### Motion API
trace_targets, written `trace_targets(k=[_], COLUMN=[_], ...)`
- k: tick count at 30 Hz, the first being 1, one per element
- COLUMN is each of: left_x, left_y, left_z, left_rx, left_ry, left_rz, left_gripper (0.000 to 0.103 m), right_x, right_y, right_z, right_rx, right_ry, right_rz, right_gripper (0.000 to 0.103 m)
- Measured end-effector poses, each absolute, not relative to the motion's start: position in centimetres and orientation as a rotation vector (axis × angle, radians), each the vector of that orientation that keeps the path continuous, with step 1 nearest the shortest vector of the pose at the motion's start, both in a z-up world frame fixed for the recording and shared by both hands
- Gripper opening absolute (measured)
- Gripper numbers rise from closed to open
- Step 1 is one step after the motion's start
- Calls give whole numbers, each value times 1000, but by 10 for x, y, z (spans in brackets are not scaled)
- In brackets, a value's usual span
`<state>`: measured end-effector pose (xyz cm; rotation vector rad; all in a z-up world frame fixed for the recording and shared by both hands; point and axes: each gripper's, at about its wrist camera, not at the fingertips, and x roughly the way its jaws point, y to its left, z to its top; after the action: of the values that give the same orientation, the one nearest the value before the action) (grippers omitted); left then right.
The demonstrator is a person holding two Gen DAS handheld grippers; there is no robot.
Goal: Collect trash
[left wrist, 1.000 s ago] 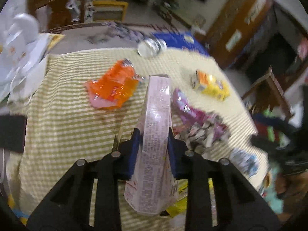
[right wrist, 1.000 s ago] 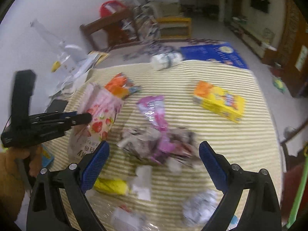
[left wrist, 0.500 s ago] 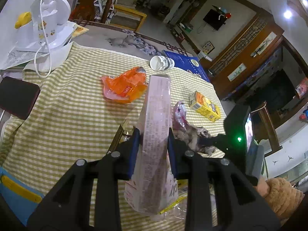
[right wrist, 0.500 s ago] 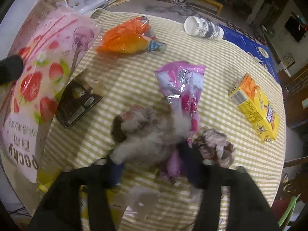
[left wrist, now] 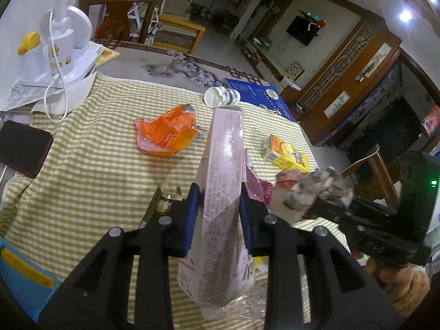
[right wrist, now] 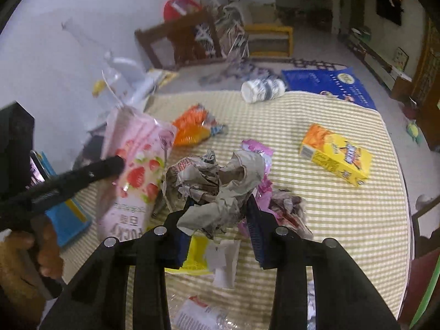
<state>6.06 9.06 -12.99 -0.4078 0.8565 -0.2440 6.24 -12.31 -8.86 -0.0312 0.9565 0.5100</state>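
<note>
My left gripper (left wrist: 218, 214) is shut on a pink strawberry snack bag (left wrist: 222, 192), held upright above the striped tablecloth (left wrist: 90, 170); the bag also shows at the left of the right wrist view (right wrist: 134, 170). My right gripper (right wrist: 220, 220) is shut on a crumpled wad of grey paper (right wrist: 214, 184), lifted off the table; the wad also shows at the right of the left wrist view (left wrist: 313, 189). On the cloth lie an orange wrapper (left wrist: 167, 132), a pink foil wrapper (right wrist: 258, 151), a yellow carton (right wrist: 335, 159) and a tipped white cup (right wrist: 264, 89).
A white appliance (left wrist: 60, 55) and a dark case (left wrist: 23, 148) sit at the table's left side. A blue book (right wrist: 327, 82) lies at the far edge. Yellow and white scraps (right wrist: 209, 253) lie near the front edge. A wooden chair (left wrist: 118, 13) stands behind.
My right gripper has closed on the crumpled paper wad and lifted it off the cloth, toward the pink bag. My left gripper keeps holding the bag.
</note>
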Motion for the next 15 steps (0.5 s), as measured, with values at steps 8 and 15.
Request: trace_targets(k=[8,15], left_x=[65,70], left_y=[81,89], left_z=[-145,-170], left_rx=[-358,-353], left_ry=[885,975], left_rz=[-234,-198], left_gripper=[28,43], right_x=[43,32], right_y=[-145,-162], right_z=[-80,-86], right_rx=[23,71], right_ry=[938,952], right_rz=[479,451], right_gripper=[35,37])
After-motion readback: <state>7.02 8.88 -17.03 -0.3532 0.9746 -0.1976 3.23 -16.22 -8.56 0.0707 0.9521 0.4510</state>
